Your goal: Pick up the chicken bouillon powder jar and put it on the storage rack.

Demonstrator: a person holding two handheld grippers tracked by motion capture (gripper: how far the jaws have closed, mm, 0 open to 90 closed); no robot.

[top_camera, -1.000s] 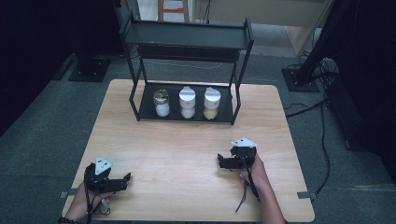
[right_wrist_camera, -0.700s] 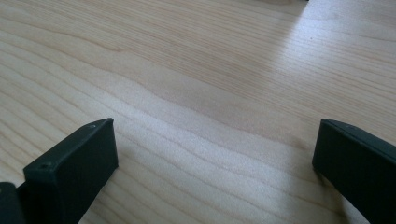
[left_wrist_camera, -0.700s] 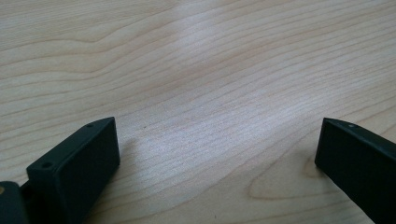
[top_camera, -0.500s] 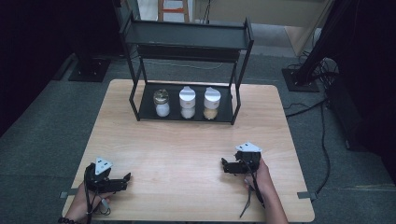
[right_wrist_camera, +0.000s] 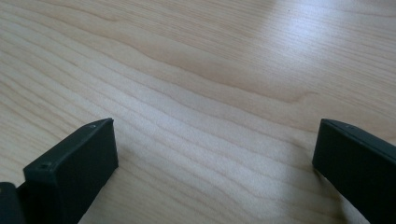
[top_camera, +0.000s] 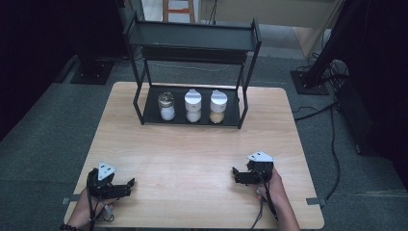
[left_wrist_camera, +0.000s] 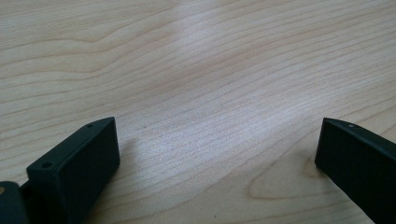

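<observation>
Pulled back toward me, right gripper (top_camera: 236, 176) now idles spread and empty like left gripper (top_camera: 129, 185), well apart from three jars (top_camera: 193, 106) on the rack (top_camera: 246, 72), whose low shelf I might clip when reaching in.

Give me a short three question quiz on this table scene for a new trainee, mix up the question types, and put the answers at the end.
1. True or false: the left gripper is shut on a jar.
2. How many jars stand on the lower shelf of the black rack? A) two B) three C) four
3. Fill in: the jar with tan contents is the one farthest to the ____ in the high view.

Key
1. False. Both the left gripper and the right gripper are open over the bare wooden table, with nothing between the jaws.
2. B. The clear-lidded jar, the middle white-capped jar and the tan one.
3. Right.
</observation>
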